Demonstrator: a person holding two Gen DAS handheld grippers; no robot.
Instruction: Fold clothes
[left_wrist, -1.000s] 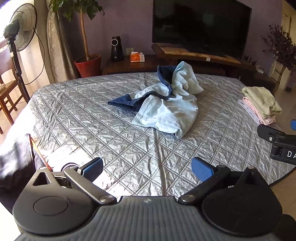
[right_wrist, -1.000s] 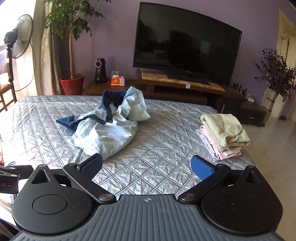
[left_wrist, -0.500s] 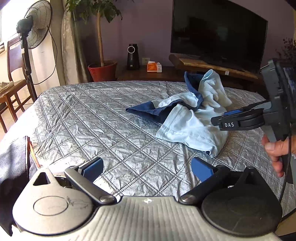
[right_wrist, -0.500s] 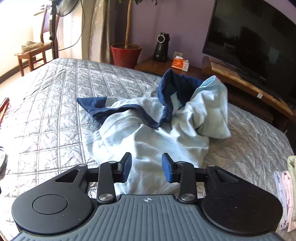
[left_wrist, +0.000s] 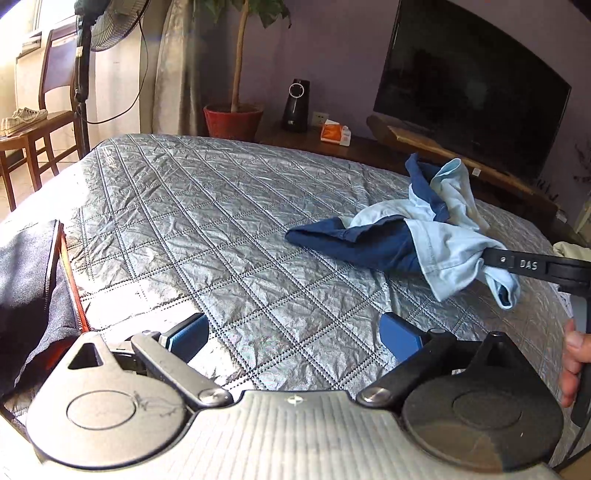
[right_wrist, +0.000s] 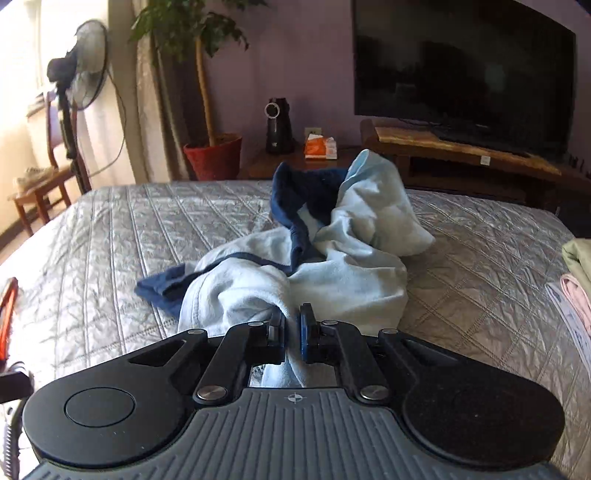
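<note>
A crumpled light-blue and navy garment (left_wrist: 432, 229) lies on the silver quilted bed (left_wrist: 207, 206); it also shows in the right wrist view (right_wrist: 332, 258). My right gripper (right_wrist: 291, 326) is shut on the garment's near light-blue edge and lifts it slightly; its arm shows in the left wrist view (left_wrist: 524, 264) at the garment's right side. My left gripper (left_wrist: 291, 334) is open and empty above the bed's near part, left of the garment.
A stack of folded clothes (right_wrist: 576, 273) sits at the bed's right edge. A dark bag with an orange zip (left_wrist: 33, 295) lies at the near left. A TV (right_wrist: 461, 66), potted plant (right_wrist: 214, 155), fan (left_wrist: 107, 22) and chair (left_wrist: 33, 122) stand beyond the bed.
My right gripper moved in to the garment and closed on its near edge, pulling it up. My left gripper swung left and stayed open.
</note>
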